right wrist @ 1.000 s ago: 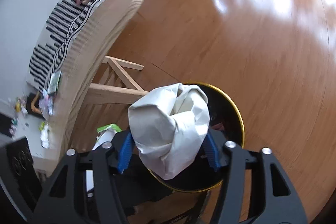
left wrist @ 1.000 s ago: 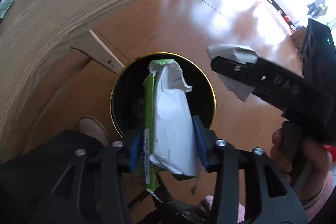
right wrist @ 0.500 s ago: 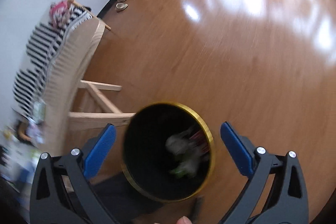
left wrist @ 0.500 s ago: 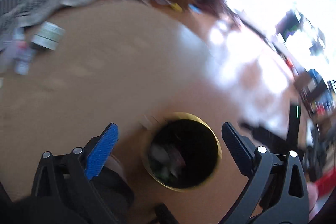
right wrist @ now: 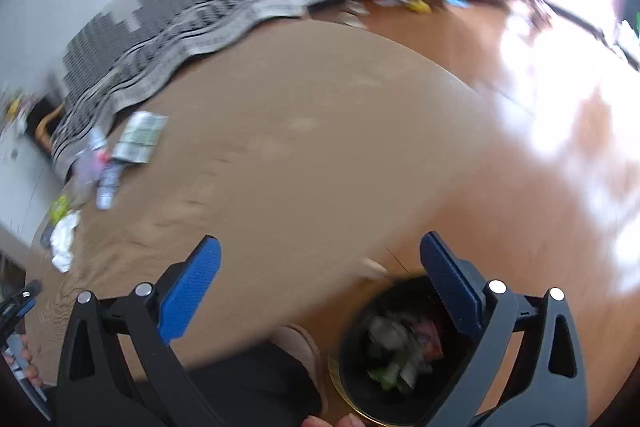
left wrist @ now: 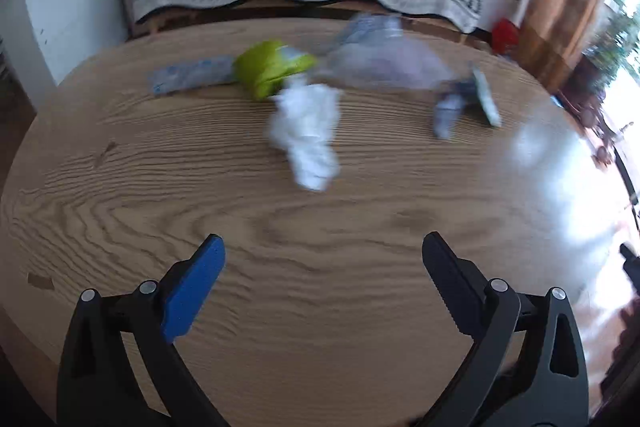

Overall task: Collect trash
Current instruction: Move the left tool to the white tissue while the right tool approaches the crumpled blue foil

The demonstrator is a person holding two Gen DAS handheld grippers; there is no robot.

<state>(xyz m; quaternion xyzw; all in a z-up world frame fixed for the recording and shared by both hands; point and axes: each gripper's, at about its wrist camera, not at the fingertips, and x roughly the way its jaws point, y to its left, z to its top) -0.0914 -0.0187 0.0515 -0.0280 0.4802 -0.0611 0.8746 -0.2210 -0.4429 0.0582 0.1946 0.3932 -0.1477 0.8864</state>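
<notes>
Crumpled white tissue (left wrist: 308, 135) is seen on the wooden table (left wrist: 120, 187), straight ahead of the left gripper (left wrist: 322, 255), lengthwise toward its spread, empty jaws. The right gripper (right wrist: 320, 255), also spread and empty, is placed farther off, above the bin (right wrist: 360, 379).

Left claw (left wrist: 322, 253): black plastic arms, silver screw heads at pivots, blue ribbed pad on one finger, dark serrated pad on other. Right claw (right wrist: 318, 253): same build, both pads blue. Person's clothing: dark, blurred.
</notes>
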